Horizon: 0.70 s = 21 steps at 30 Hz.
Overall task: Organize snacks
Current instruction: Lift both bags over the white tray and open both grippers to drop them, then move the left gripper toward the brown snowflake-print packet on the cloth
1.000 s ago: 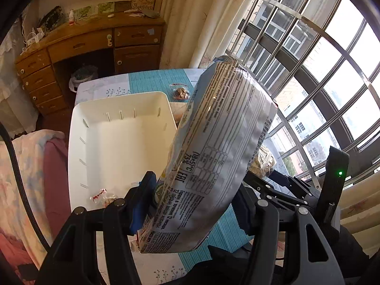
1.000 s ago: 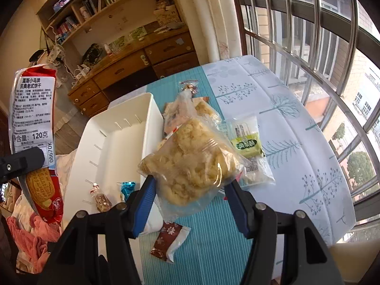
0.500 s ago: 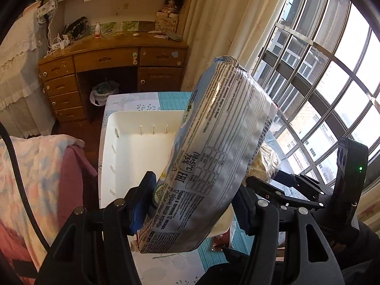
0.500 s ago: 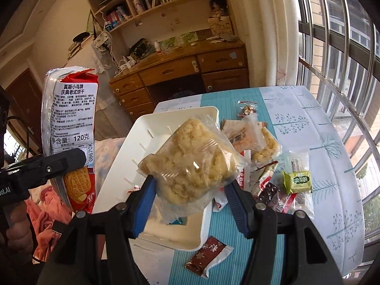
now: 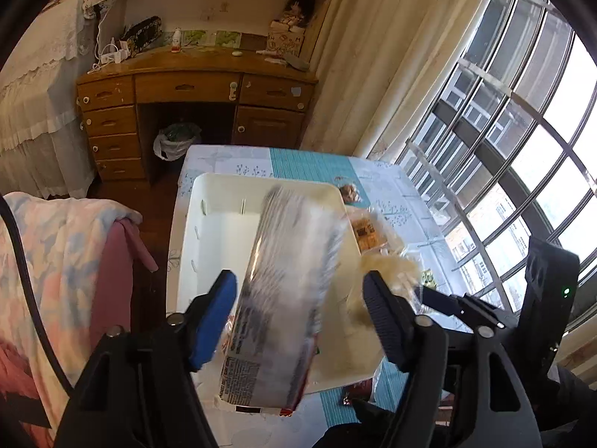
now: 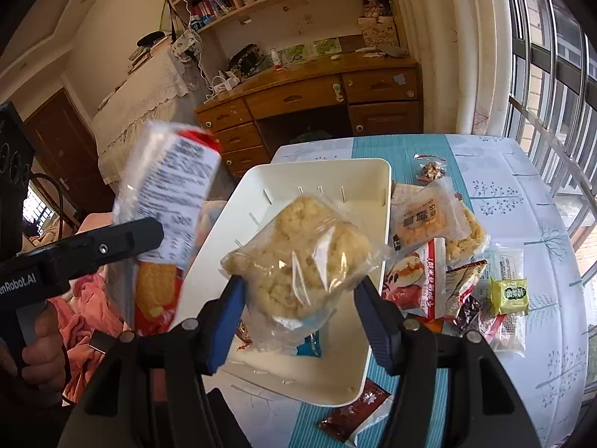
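Hanging blurry over the white bin (image 5: 194, 224), the long biscuit pack (image 5: 283, 298) points away between the just-opening left gripper (image 5: 298, 321) fingers, untouched. Right gripper (image 6: 298, 317) squeezes a puffed-snack bag (image 6: 298, 257).

Smooth white plastic bin (image 6: 373, 343); glossy clear plastic bag (image 6: 302, 257) above it; varnished wooden desk (image 6: 309, 93) behind the bin.

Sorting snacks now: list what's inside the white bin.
Inside the white bin, a blue wrapper and a small red-and-clear packet lie on the floor. The clear puffed-snack bag, held above, hides the middle.
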Tool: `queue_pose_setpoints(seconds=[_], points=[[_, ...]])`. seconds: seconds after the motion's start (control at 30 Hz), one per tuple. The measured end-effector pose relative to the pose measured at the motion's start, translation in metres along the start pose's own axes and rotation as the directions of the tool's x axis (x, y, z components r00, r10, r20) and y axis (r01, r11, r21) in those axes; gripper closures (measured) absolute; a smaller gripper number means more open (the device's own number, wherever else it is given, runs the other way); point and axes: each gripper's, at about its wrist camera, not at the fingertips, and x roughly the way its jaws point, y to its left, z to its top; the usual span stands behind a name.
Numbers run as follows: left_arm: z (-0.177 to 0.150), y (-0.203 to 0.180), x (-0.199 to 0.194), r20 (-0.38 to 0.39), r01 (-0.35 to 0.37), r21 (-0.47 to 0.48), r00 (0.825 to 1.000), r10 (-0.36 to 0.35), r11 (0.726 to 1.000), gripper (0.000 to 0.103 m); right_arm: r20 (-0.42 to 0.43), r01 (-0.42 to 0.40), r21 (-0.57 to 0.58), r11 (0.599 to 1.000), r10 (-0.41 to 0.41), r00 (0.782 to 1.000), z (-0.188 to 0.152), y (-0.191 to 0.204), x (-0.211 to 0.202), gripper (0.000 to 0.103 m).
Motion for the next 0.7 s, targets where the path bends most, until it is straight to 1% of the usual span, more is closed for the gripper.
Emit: queue_pose_setpoints(seconds=[0.03, 0.07, 0.1, 0.17, 0.43, 0.7], points=[[0.000, 0.000, -0.004, 0.025, -0.003, -0.004, 1.000, 0.003, 1.000, 0.018, -0.009, -0.005, 0.004, 1.000, 0.005, 1.000, 0.000, 0.001, 0.002, 0.040], [0.001, 0.000, -0.007, 0.046, -0.006, -0.006, 0.999, 0.006, 1.000, 0.018, -0.015, -0.014, 0.008, 1.000, 0.014, 1.000, -0.001, 0.001, 0.003, 0.037], [0.001, 0.000, -0.010, 0.059, -0.012, -0.007, 0.998, 0.013, 1.000, 0.018, -0.016, -0.017, 0.010, 1.000, 0.018, 1.000, -0.001, 0.002, 0.003, 0.031], [0.001, 0.000, -0.012, 0.065, -0.031, -0.013, 0.997, 0.031, 0.999, 0.018, -0.015, -0.019, 0.010, 1.000, 0.019, 1.000, -0.003, 0.003, 0.003, 0.027], [-0.008, 0.003, -0.019, 0.057, -0.079, -0.038, 0.995, 0.081, 0.996, 0.018, -0.021, -0.038, 0.019, 0.999, 0.038, 0.999, -0.008, 0.004, 0.005, 0.027], [-0.020, 0.004, -0.028, 0.052, -0.129, -0.104, 0.990, 0.135, 0.986, 0.018, -0.027, -0.080, 0.007, 0.997, 0.080, 0.996, -0.009, 0.002, 0.005, 0.027]])
